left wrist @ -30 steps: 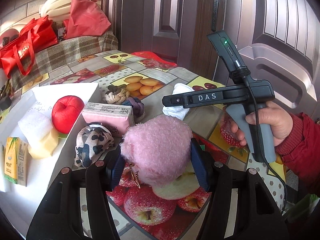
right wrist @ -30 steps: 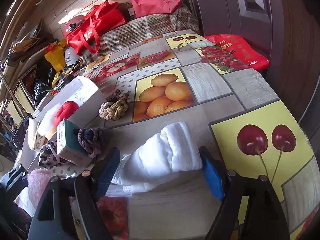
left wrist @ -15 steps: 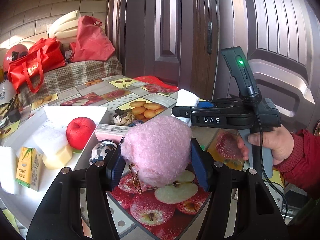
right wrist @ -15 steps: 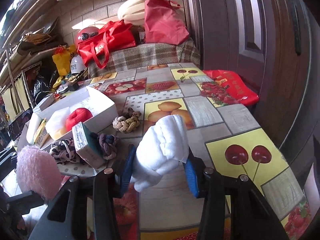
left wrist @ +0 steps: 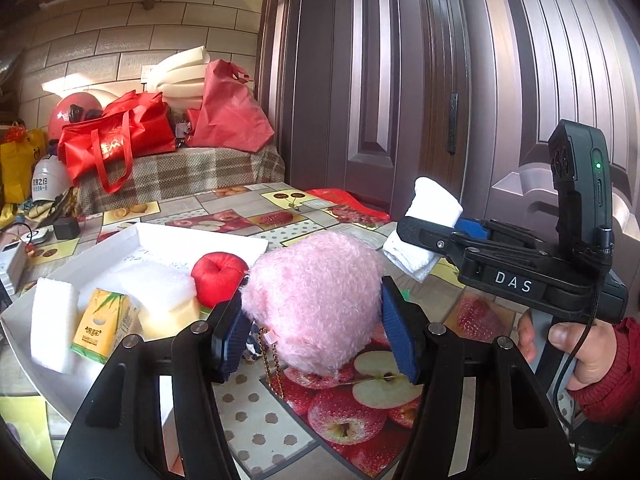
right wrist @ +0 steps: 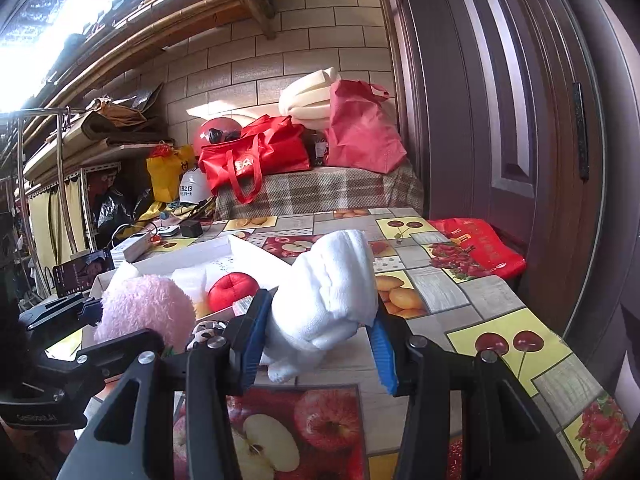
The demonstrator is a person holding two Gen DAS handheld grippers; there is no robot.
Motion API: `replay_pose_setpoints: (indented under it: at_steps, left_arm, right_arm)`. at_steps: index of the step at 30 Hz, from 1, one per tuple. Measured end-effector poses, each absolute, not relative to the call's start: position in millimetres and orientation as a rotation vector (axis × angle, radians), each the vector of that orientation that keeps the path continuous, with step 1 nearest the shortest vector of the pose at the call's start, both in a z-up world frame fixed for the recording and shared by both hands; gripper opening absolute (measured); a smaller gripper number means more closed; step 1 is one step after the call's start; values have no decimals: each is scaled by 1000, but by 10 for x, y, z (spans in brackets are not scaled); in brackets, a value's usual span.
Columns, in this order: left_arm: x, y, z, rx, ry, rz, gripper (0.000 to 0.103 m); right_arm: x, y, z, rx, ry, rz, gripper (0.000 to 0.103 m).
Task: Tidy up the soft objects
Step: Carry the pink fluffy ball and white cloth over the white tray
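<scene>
My left gripper (left wrist: 314, 332) is shut on a fluffy pink pom-pom (left wrist: 316, 300) with a small gold chain hanging under it, held above the fruit-print table. In the right wrist view my right gripper (right wrist: 318, 344) is shut on a rolled white towel (right wrist: 332, 280), lifted off the table; its blue pads press both sides of the roll. From the left wrist view the towel (left wrist: 434, 204) sticks up out of the right gripper, held by a hand in a red sleeve. An open white box (left wrist: 200, 240) at the left holds a red apple cushion (left wrist: 218, 276), white sponges and a juice carton (left wrist: 102, 324).
A leopard-print cloth (right wrist: 206, 330) lies by the box. A red bag (right wrist: 476, 248) lies on the table's far right corner beside the dark door. Red bags (right wrist: 256, 160) and foam sit on a plaid-covered bench behind. A phone (right wrist: 82, 272) and small devices stand at the far left.
The right gripper closed on the white towel and raised it off the table. Both grippers rose and tilted up, and the left one still carries the pink pom-pom.
</scene>
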State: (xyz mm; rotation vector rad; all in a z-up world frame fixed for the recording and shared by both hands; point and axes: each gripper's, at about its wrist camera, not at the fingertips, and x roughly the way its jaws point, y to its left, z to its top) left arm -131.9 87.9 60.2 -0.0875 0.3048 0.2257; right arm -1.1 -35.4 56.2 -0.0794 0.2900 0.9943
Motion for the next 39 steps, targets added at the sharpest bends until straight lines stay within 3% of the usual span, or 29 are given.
replay_pose_setpoints:
  at_steps: [19,39]
  left_arm:
    - [-1660,1260,563,-68,289,374,60]
    - [-2054,2164,508,-166,264,610,60]
  right_arm:
    - [-295,-79,518,-146,299,1059,47]
    - [-659,656,421,-215,352,1217,47]
